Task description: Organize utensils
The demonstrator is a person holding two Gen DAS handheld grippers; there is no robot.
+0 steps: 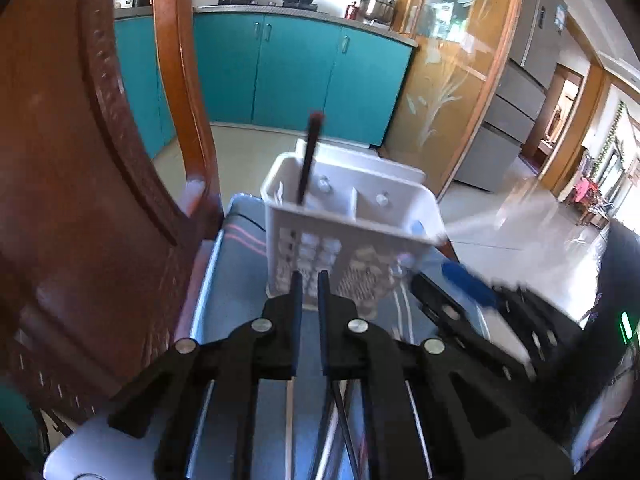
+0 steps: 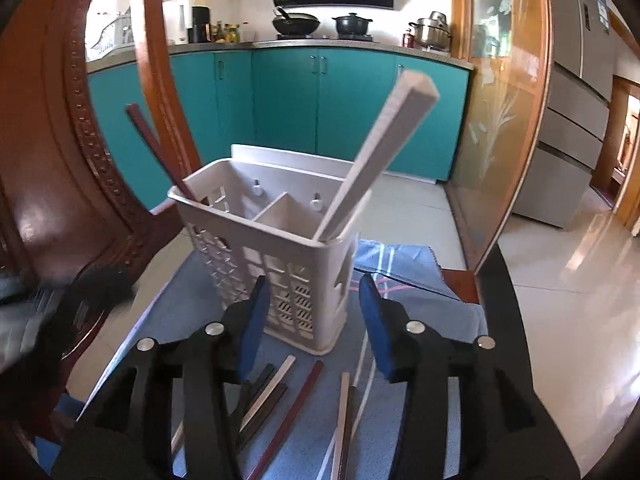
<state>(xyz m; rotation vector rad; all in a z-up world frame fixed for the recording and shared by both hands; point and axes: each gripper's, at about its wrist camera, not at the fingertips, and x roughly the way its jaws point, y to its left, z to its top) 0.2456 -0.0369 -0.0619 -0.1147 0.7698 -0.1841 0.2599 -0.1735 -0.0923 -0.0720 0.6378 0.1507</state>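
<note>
A white perforated utensil holder (image 1: 352,236) (image 2: 280,248) with two compartments stands on a blue cloth (image 2: 404,264). A dark chopstick (image 1: 308,160) (image 2: 160,156) leans in its left compartment. A white chopstick (image 2: 380,152) leans in its right compartment. Several loose chopsticks, white (image 2: 266,390), dark and red-brown (image 2: 298,398), lie on the cloth in front of the holder. My left gripper (image 1: 309,280) is near the holder's front, jaws almost closed with nothing between them. My right gripper (image 2: 314,296) is open and empty just before the holder; it also shows blurred in the left wrist view (image 1: 472,284).
A carved wooden chair back (image 1: 80,200) (image 2: 48,160) stands close on the left. Teal kitchen cabinets (image 2: 320,100) and a glass sliding door (image 2: 500,120) are behind. The table edge (image 2: 464,284) lies right of the cloth.
</note>
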